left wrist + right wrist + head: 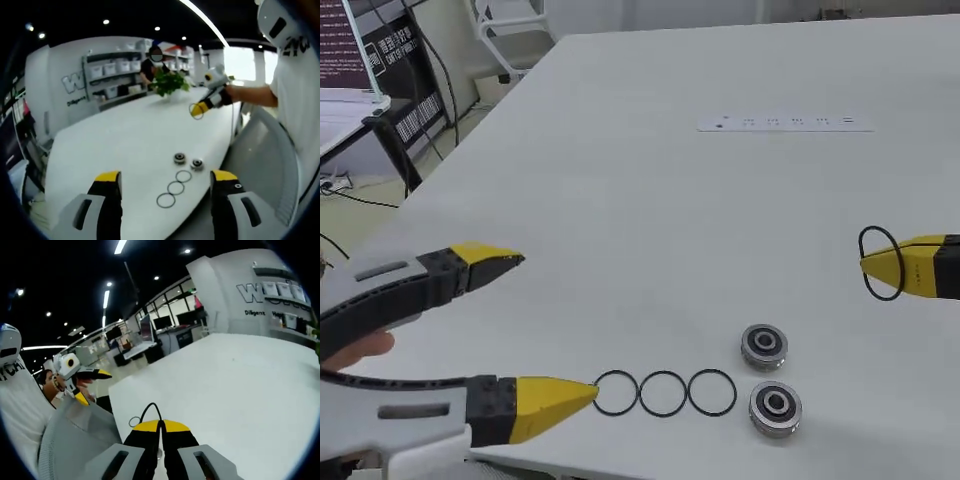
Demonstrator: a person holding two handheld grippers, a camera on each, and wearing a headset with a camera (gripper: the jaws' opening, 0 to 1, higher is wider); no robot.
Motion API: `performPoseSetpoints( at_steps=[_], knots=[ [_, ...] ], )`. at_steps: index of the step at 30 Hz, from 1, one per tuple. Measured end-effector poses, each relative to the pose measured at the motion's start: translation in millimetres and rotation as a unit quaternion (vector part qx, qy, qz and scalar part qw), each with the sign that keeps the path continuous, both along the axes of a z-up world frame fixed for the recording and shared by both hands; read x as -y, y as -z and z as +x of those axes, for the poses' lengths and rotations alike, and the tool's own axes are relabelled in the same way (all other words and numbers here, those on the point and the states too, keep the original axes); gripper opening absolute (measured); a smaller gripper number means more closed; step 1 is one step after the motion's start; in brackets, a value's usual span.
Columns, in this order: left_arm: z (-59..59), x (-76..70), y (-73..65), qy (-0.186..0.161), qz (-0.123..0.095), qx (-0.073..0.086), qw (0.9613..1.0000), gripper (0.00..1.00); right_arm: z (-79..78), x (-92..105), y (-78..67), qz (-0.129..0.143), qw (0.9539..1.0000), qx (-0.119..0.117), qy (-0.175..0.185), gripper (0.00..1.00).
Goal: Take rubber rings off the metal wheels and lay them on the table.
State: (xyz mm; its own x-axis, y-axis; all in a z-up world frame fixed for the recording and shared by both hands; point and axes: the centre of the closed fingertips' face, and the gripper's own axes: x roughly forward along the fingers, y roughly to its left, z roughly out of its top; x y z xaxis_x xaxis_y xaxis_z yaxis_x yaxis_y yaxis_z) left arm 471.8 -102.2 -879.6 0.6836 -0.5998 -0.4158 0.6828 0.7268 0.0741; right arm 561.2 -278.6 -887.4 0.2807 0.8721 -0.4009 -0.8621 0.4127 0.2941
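Head view: left claw [535, 325] spread wide, grasping nothing, low by the near edge of the counter [650, 200]. Three rings [663, 374] laid in a row beside it, two metal wheels [763, 345] just right. Right claw [870, 263] clenched on a rubber ring [878, 228].

Left gripper view: broad bare surface beyond the wheels.

Right gripper view: jaws pressed together, ring apparently looping above the tips, somewhat blurred; counter edge close.

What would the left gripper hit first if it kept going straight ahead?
Probably bare table beyond the wheels. The rings and wheels sit low between the left gripper's open jaws, so it seems to pass over them, though its height is unclear.
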Motion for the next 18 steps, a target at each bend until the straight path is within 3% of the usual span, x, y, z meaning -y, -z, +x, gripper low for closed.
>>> performPoseSetpoints(
  at_steps=[11, 18],
  knots=[
    [-7.3, -4.7, 6.7, -0.019, -0.009, -0.013, 0.9997, 0.80, -1.4, -33.4, -12.8, -0.010, 0.9983, 0.029, -0.049, 0.00],
    [-11.0, -3.7, 9.2, -0.024, -0.014, -0.018, 0.9995, 0.83, -9.5, -57.8, -7.0, -0.027, 0.9947, 0.038, -0.092, 0.00]
  ],
)
